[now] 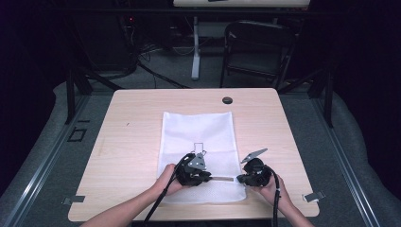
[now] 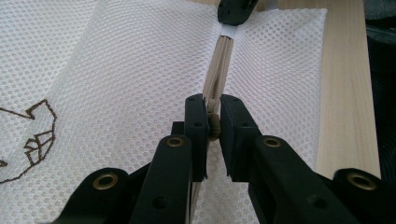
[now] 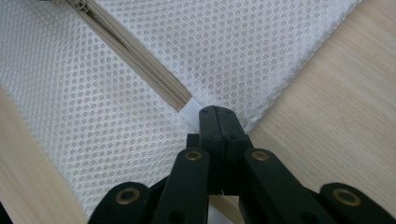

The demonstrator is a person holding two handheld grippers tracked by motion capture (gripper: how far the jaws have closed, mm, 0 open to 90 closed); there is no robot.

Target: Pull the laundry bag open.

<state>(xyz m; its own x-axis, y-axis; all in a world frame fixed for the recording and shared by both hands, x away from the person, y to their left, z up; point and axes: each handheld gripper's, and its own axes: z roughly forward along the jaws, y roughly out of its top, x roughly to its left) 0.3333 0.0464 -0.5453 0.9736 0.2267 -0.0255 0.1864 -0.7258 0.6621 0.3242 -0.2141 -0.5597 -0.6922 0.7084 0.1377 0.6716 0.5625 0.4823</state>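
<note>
A white mesh bag (image 1: pixel 198 137) lies flat on the wooden table, its beige zipper (image 1: pixel 222 178) running along the near part. In the left gripper view my left gripper (image 2: pixel 213 126) is shut on the zipper's small brown pull (image 2: pixel 214 127), with the beige zipper (image 2: pixel 219 65) stretching away from it. My right gripper (image 3: pixel 218 122) is shut on the white tab (image 3: pixel 190 111) at the zipper's end on the bag's right edge. From above, the left gripper (image 1: pixel 208 178) and right gripper (image 1: pixel 240 178) face each other along the zipper.
The light wooden table (image 1: pixel 123 142) has a dark round hole (image 1: pixel 227 100) near its far edge. A brown stitched outline (image 2: pixel 37 140) marks the mesh bag. A folding chair (image 1: pixel 257 47) and a table leg stand on the floor beyond.
</note>
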